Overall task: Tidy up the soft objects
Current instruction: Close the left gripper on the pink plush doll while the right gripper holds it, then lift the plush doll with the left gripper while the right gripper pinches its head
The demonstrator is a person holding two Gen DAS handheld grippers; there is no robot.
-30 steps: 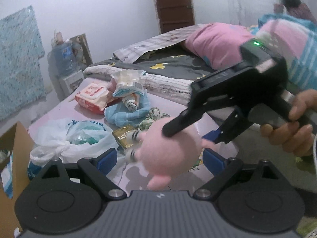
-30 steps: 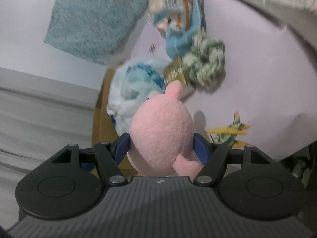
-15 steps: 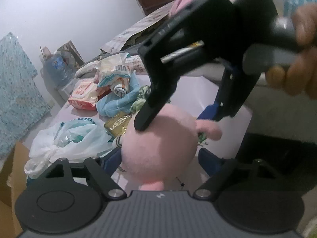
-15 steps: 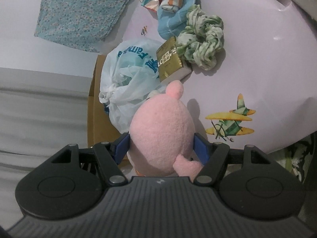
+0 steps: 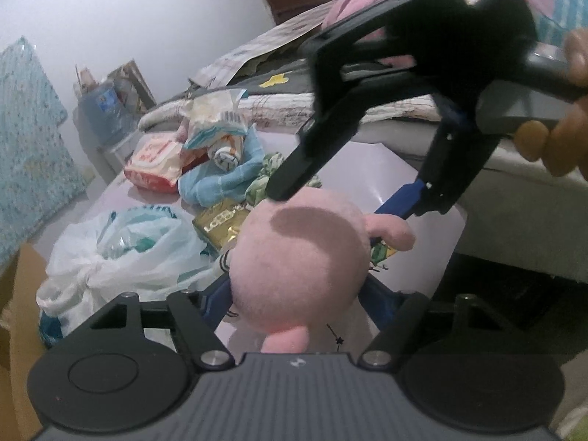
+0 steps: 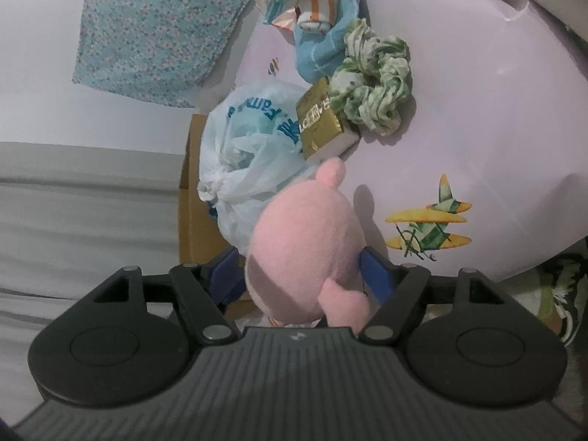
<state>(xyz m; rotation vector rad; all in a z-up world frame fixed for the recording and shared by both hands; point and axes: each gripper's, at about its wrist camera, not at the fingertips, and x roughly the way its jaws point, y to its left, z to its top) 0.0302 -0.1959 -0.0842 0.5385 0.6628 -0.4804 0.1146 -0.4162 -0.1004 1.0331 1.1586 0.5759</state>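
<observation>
A pink plush toy (image 5: 297,257) hangs above the pale lilac table (image 6: 477,139). My right gripper (image 6: 299,275) is shut on the pink plush toy (image 6: 305,250), its blue pads pressing both sides; it comes down onto the toy from above in the left wrist view (image 5: 330,198). My left gripper (image 5: 297,301) stands open around the toy's lower part, its blue pads on either side; whether they touch it I cannot tell. On the table lie a green scrunchie (image 6: 371,81), a light blue cloth (image 5: 220,180) and a rolled striped sock (image 5: 228,150).
A tied white plastic bag (image 5: 121,253), a gold box (image 5: 220,224), a red-white packet (image 5: 158,161) and a wrapped pack (image 5: 217,117) sit on the table. A cardboard box (image 6: 194,202) stands by the table's edge. A bed with blankets (image 5: 386,103) lies behind.
The left gripper has come closer to the toy, so its fingers now flank it. The right gripper still holds the toy and has shifted slightly over the table.
</observation>
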